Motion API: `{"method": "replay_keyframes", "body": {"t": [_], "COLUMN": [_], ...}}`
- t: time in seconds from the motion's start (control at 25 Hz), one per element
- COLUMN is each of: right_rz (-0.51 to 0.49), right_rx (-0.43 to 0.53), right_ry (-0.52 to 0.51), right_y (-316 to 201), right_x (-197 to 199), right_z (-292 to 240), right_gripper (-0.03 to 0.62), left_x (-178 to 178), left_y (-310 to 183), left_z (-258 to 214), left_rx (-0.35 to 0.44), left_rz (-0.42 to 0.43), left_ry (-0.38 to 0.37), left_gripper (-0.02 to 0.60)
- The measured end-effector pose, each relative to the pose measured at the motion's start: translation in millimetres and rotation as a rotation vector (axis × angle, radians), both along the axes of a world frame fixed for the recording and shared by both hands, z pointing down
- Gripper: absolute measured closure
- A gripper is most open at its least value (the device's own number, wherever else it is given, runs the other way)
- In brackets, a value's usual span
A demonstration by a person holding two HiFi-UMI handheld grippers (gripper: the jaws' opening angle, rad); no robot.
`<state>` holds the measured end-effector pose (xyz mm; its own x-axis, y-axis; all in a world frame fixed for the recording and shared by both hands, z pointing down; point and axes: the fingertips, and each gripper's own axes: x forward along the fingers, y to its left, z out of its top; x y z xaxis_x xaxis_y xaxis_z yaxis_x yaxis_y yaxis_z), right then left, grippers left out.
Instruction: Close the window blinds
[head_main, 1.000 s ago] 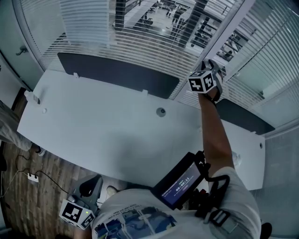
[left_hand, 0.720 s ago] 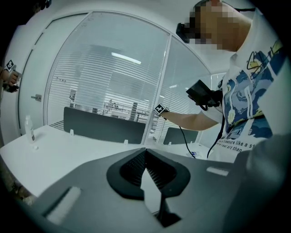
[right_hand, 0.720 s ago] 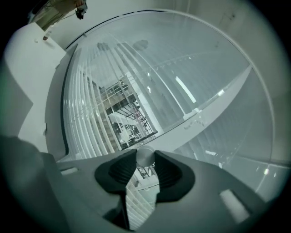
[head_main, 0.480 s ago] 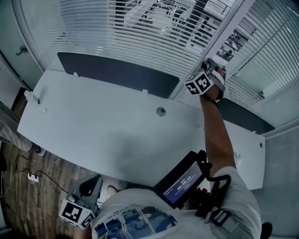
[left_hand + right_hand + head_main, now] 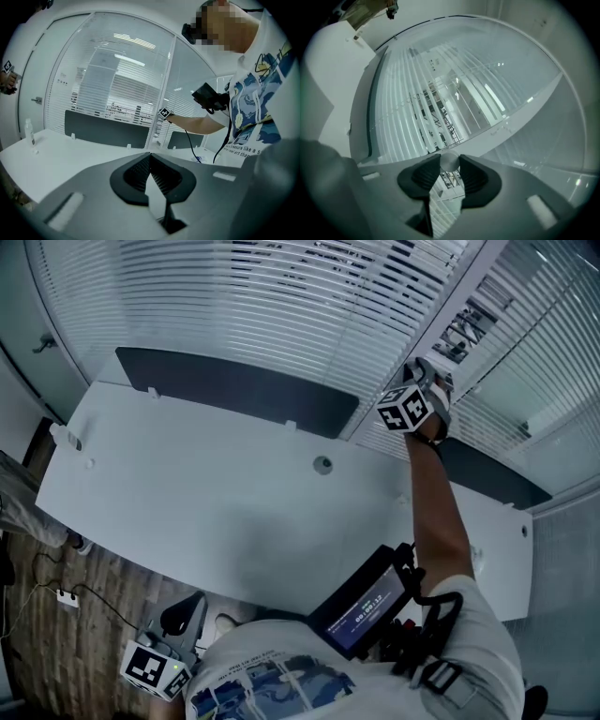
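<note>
Right hand-held gripper (image 5: 450, 164) is clamped on a small round knob (image 5: 449, 159) at the window's frame post (image 5: 441, 320). I take that knob for the tilt control. The blinds (image 5: 281, 306) spread just beyond the gripper and off to its left, slats tipped most of the way over, though slivers of the far room show through up top, so I'd call this well along, with a little more twisting left. Below that gripper lies the white tabletop (image 5: 216, 493), and the left hand-held gripper (image 5: 150, 157) hangs low and well back, jaws together on nothing.
</note>
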<state>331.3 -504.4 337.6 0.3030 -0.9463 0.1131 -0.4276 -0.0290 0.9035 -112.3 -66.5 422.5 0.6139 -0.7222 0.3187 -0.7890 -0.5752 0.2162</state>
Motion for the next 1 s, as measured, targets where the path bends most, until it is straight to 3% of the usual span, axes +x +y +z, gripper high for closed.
{"method": "replay_keyframes", "body": {"t": [0.08, 0.2, 0.4, 0.56, 0.64, 0.88, 1.0], "right_rz": [-0.013, -0.021, -0.064, -0.084, -0.068, -0.049, -0.046], "right_rx": [0.016, 0.051, 0.130, 0.201, 0.243, 0.306, 0.330], "right_ry": [-0.122, -0.391, -0.916, -1.412, -1.594, -1.933, -2.007], "right_y": [2.4, 11.3, 31.5, 33.3, 26.4, 19.3, 17.2], "right_x": [0.4, 1.8, 4.3, 5.1, 12.8, 22.3, 23.8], "right_z": [-2.7, -4.0, 5.6, 2.0, 4.7, 8.6, 4.5], "right_gripper": [0.462, 0.441, 0.441, 0.441, 0.441, 0.441, 0.441], "left_x": [0.4, 0.5, 5.3, 7.9, 10.3, 8.0, 5.2], "left_y": [-0.2, -1.0, 2.6, -0.1, -4.2, -0.6, 3.2], "left_z": [0.1, 1.4, 4.3, -0.3, -0.3, -1.7, -4.5], "left_rx": [-0.001, -0.002, 0.009, 0.010, 0.008, 0.008, 0.010], "left_rz": [0.001, 0.006, 0.033, 0.042, 0.043, 0.034, 0.025], "left_ry": [0.000, 0.002, 0.008, 0.009, 0.008, 0.004, 0.001], "left_gripper": [0.577, 0.577, 0.577, 0.577, 0.577, 0.577, 0.577]}}
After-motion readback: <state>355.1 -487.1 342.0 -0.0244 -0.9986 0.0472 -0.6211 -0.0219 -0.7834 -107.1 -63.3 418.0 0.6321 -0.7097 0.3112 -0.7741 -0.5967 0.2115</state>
